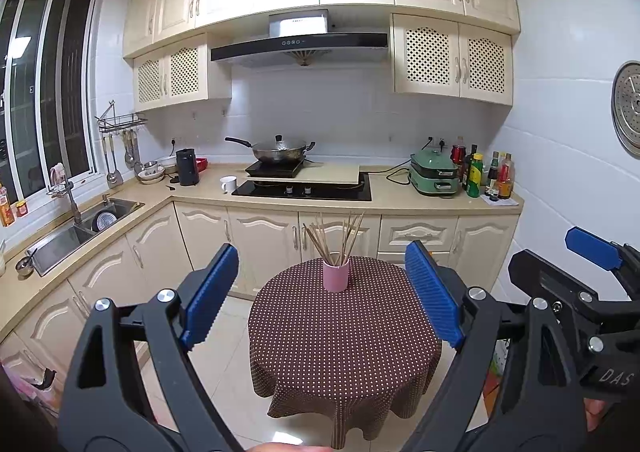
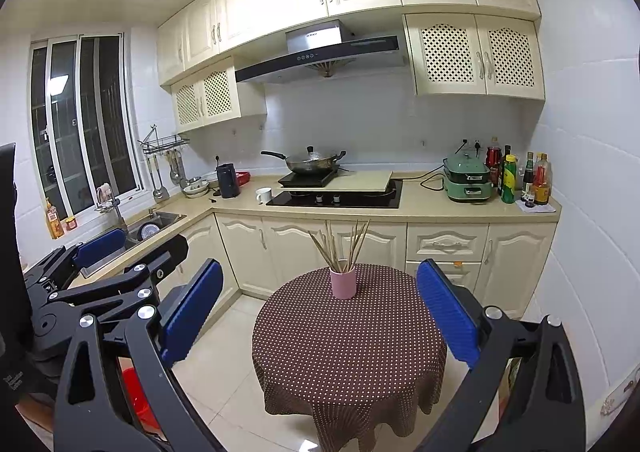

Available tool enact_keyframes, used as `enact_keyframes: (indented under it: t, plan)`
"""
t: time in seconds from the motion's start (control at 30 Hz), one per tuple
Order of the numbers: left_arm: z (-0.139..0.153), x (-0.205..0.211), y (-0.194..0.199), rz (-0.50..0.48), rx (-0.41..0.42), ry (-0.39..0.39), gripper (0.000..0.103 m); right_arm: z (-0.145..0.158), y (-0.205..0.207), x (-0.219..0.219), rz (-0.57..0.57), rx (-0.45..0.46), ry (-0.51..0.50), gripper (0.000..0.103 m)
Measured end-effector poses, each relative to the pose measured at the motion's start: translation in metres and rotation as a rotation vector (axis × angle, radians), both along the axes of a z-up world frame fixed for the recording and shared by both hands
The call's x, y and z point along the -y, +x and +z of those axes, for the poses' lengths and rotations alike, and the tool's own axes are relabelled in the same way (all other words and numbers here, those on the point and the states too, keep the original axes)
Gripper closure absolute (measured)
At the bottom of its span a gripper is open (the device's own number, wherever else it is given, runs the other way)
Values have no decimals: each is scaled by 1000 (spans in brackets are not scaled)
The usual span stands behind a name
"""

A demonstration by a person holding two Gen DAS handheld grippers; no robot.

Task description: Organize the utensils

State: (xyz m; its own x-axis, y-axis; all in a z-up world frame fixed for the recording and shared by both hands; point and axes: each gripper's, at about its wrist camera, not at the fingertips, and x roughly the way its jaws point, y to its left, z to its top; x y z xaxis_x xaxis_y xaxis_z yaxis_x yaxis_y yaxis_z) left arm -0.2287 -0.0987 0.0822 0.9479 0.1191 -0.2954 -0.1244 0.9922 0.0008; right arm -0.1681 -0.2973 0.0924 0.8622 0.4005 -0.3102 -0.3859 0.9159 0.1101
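A pink cup [image 1: 336, 276] [image 2: 343, 284] stands upright at the far side of a small round table [image 1: 344, 344] [image 2: 348, 352] covered with a brown dotted cloth. Several wooden chopsticks [image 1: 347, 234] [image 2: 357, 242] fan out of the cup. My left gripper [image 1: 322, 250] is open, held short of the table with nothing between its blue pads [image 1: 212, 292]. My right gripper [image 2: 321, 266] is open too, beside the left and equally far from the cup. Each gripper shows at the edge of the other's view, as a blue pad [image 1: 592, 248] [image 2: 100, 244].
Behind the table runs an L-shaped counter [image 1: 400, 203] with a hob [image 1: 304, 189], a wok [image 1: 278, 149], a white mug [image 1: 229, 184], a green cooker [image 1: 434, 173] and bottles [image 1: 486, 175]. A sink [image 1: 80, 232] lies at left. A red bucket [image 2: 136, 392] stands on the tiled floor.
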Motion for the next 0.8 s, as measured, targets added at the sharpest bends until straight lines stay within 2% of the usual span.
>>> enact_keyframes:
  t: [0.8]
  plan:
    - [-2,-8,5,0,-10,0,19,-4,4,-2,-5,-27,1,9]
